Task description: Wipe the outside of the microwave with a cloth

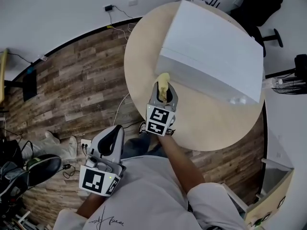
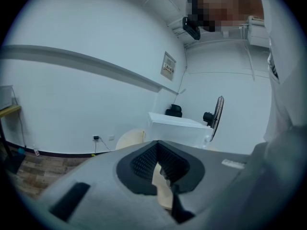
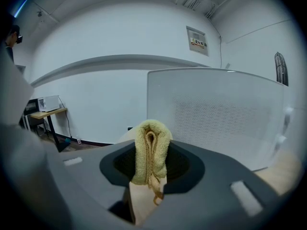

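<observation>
A white microwave (image 1: 211,51) stands on the round beige table (image 1: 144,56). My right gripper (image 1: 163,94) hovers over the table at the microwave's near left corner, shut on a folded yellow cloth (image 1: 164,82) that sticks up between its jaws. In the right gripper view the cloth (image 3: 151,147) fills the gap of the right gripper (image 3: 151,164), and the microwave's perforated side wall (image 3: 216,114) stands just beyond, apart from it. My left gripper (image 1: 111,133) hangs low by the person's body, off the table. The left gripper (image 2: 160,169) is shut with nothing in it, and the microwave (image 2: 177,128) is far ahead.
Wood floor (image 1: 72,95) surrounds the table, with cables and a power strip (image 1: 84,143) near the left gripper. A black chair (image 1: 261,6) stands behind the microwave. A standing fan (image 2: 214,115) is beyond the table. Dark equipment (image 1: 29,171) lies at lower left.
</observation>
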### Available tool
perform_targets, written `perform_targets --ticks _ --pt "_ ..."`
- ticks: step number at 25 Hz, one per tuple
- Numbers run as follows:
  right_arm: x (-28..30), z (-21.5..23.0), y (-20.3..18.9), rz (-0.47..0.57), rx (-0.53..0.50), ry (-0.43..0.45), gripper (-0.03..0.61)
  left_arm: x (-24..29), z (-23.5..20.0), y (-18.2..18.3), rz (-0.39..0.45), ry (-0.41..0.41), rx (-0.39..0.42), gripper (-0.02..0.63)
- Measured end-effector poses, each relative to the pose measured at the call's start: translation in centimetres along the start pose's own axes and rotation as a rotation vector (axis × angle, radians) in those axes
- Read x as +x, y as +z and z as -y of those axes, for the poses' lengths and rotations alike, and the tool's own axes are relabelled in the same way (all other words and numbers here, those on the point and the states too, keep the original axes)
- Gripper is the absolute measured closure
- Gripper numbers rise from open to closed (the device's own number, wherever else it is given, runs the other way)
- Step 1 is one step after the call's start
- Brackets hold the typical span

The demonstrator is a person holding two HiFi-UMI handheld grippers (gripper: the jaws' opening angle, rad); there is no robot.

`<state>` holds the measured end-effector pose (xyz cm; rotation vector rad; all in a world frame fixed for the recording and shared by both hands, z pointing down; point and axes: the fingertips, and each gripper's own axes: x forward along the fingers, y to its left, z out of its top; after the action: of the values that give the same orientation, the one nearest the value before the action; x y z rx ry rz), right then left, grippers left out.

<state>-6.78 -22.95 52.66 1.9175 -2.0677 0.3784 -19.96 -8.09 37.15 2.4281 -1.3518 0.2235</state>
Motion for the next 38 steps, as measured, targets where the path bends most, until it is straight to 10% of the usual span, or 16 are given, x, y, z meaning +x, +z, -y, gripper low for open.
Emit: perform_targets --ticks 38 --pt "-11.5 32.4 -11.0 -0.139 0.124 -0.380 0.445 5.5 18.6 -1.7 -0.036 -0.153 0.089 0.614"
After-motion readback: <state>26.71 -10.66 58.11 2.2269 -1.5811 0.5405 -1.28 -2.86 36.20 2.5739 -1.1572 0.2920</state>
